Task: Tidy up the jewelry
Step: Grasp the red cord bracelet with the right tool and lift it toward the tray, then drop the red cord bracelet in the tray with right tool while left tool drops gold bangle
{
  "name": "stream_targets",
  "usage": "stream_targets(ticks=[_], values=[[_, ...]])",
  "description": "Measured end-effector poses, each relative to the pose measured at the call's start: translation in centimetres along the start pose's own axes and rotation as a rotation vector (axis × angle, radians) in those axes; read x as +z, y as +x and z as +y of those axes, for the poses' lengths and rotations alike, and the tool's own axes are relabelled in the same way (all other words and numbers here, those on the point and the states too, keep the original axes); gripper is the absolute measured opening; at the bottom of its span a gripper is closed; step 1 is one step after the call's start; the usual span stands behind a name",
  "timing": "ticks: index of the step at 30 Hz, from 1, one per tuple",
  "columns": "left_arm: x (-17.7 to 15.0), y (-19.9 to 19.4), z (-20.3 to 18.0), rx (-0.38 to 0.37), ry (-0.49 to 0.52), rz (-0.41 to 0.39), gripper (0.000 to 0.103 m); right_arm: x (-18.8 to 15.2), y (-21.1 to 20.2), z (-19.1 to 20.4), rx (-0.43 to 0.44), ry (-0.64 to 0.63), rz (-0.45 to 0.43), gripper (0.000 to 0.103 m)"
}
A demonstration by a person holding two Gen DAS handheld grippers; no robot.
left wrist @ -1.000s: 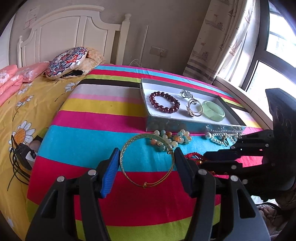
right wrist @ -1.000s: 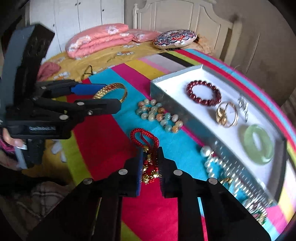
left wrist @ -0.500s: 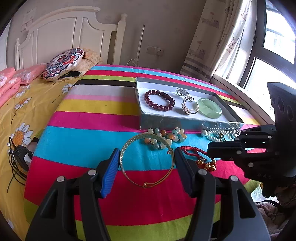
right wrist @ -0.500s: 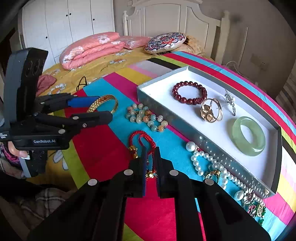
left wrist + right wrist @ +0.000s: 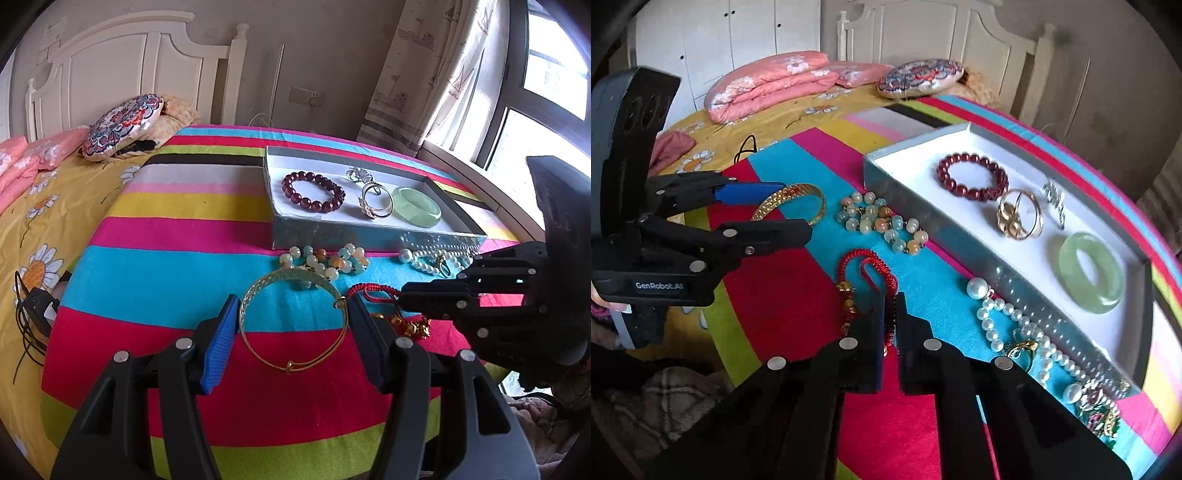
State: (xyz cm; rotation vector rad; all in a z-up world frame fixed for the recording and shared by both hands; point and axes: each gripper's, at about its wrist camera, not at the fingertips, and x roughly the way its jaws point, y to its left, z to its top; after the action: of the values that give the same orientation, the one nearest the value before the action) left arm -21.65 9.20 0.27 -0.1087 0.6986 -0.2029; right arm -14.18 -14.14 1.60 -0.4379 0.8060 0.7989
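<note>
Left wrist view
Left tool (image 5: 293, 317): jaws spread wide, one finger on each side of the gold bangle (image 5: 293, 321), neither visibly pressing it.
Gold bangle: lies flat on the striped bedspread (image 5: 166, 229), its open clasp end toward the camera, the ring across the blue and red stripes.
Right tool (image 5: 402, 297): comes in from the right, fingers drawn nearly together on the red cord bracelet (image 5: 373, 291).
Red cord bracelet: stretched roughly left to right, its gold charms hanging toward the near side.
Mixed bead bracelet (image 5: 325, 260): bunched just in front of the tray wall.
Tray (image 5: 369, 232): long axis left to right; holds a dark red bead bracelet (image 5: 312, 192), a gold ring piece (image 5: 375, 201), a silver brooch (image 5: 360, 173) and a green jade bangle (image 5: 415, 205).
Pearl necklace (image 5: 430, 258): beside the tray's near wall, to the right.

Right wrist view
Right tool (image 5: 891, 306): narrow gap, closed on the red cord bracelet (image 5: 868, 271).
Red cord bracelet: loop points away from the camera, long axis along the fingers, gold beads at its left.
Left tool (image 5: 783, 206): wide apart around the gold bangle (image 5: 792, 201).
Pearl necklace (image 5: 1015, 325): runs along the tray (image 5: 923, 218) wall, toward the lower right.
Jade bangle (image 5: 1089, 271): flat in the tray's near end.
</note>
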Motion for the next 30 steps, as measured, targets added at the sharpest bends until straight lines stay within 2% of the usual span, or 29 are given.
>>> stream_targets(ticks=[10, 21, 30], values=[[0.5, -1.3, -0.3, 0.005, 0.013, -0.047, 0.059, 1.1, -5.0, -1.3, -0.124, 0.022, -0.179, 0.006], [2.2, -1.9, -2.4, -0.009, 0.075, -0.09, 0.059, 1.2, -8.3, -6.0, -0.191, 0.139, -0.254, 0.006], [4.3, -0.9, -4.2, -0.043, 0.114, -0.1, 0.059, 0.5, -9.5, -8.9, -0.249, 0.201, -0.275, 0.006]])
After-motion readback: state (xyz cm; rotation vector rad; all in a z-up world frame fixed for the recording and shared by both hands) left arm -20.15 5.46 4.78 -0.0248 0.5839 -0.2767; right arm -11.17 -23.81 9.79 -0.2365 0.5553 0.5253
